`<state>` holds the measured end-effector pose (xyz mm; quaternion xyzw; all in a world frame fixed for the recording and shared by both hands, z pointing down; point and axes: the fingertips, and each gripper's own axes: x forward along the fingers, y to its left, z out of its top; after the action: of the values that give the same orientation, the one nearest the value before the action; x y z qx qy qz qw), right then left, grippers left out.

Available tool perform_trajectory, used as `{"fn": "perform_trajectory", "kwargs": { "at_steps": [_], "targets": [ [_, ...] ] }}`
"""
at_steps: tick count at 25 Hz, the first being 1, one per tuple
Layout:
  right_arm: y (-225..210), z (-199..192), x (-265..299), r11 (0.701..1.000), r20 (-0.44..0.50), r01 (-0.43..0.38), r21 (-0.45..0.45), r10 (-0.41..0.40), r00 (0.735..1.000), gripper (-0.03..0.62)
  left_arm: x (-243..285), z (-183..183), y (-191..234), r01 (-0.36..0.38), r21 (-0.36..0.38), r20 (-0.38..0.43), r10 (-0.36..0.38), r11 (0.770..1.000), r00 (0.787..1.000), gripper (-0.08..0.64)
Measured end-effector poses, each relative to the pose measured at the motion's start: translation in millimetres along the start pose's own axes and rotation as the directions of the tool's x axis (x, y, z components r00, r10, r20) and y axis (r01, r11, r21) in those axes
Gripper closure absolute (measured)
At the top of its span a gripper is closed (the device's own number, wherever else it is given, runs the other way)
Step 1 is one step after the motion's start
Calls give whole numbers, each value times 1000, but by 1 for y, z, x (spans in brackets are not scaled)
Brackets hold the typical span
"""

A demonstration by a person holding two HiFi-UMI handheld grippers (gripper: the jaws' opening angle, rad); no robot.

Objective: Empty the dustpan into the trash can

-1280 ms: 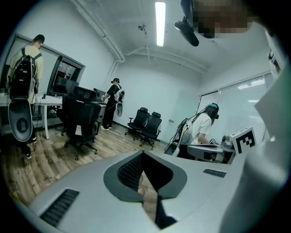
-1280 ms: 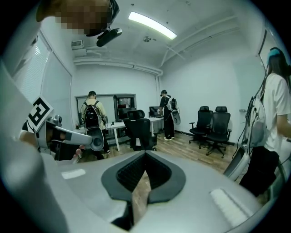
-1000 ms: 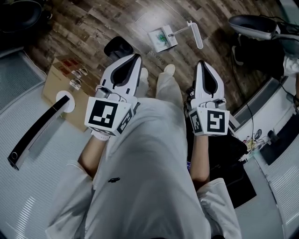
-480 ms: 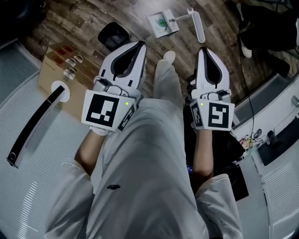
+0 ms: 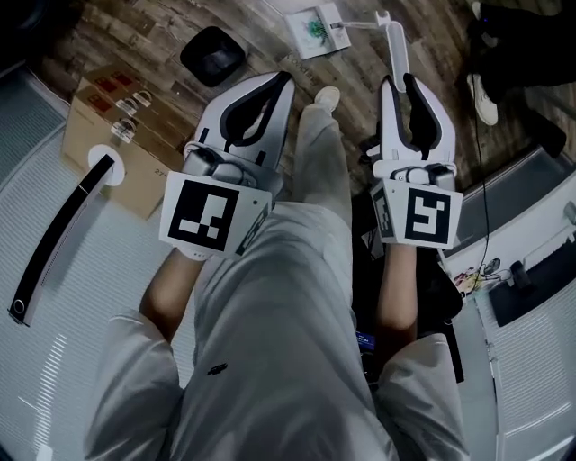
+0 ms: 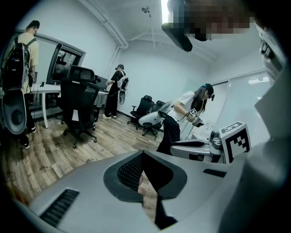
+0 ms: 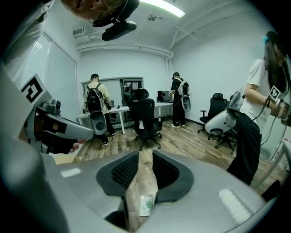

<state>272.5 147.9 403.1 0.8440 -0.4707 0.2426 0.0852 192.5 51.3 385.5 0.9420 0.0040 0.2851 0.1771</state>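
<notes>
A wooden floor point(image 5: 261, 40) fills the far half of the head view, bordered left and right by pale ribbed flooring. A person in light trousers point(image 5: 288, 342) stands over it with a gripper in each hand. Against a second ago, everything on the floor sits nearer the top of the view, and both grippers reach further out over the boards.

A cardboard box point(image 5: 144, 180) lies at the wooden floor's left edge, with a long black bar point(image 5: 54, 239) just beside it on the pale flooring.

The left gripper point(image 5: 286, 81) is empty, its jaws pressed together at the tip. Its own view point(image 6: 143, 154) shows the dark pads meeting, as they did in both earlier frames. The right gripper point(image 5: 399, 85) was closed a second ago and its jaws have just been opening. They now stand spread, with nothing between them but bare floor seen through the gap point(image 7: 145, 152).

A black trash can point(image 5: 211, 56) stands on the wooden floor beyond the box, ahead and to the left of the left gripper.

The white dustpan point(image 5: 315, 22), with something green in it, rests on the floor well apart from the can, to its right. Its long white handle point(image 5: 394, 45) now runs right up to the right gripper's tips in the head view. The right gripper view frames the pan point(image 7: 146, 205) low in the gap between the jaws.
</notes>
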Motion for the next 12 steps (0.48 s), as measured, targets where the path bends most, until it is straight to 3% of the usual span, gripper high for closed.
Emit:
{"fn": "perform_trajectory", "kwargs": {
  "at_steps": [12],
  "targets": [
    [-33, -45, 55, 1000, -102, -11, -27, 8, 995, 416, 55, -31, 12, -20, -48, -61, 17, 999, 998, 554]
  ]
}}
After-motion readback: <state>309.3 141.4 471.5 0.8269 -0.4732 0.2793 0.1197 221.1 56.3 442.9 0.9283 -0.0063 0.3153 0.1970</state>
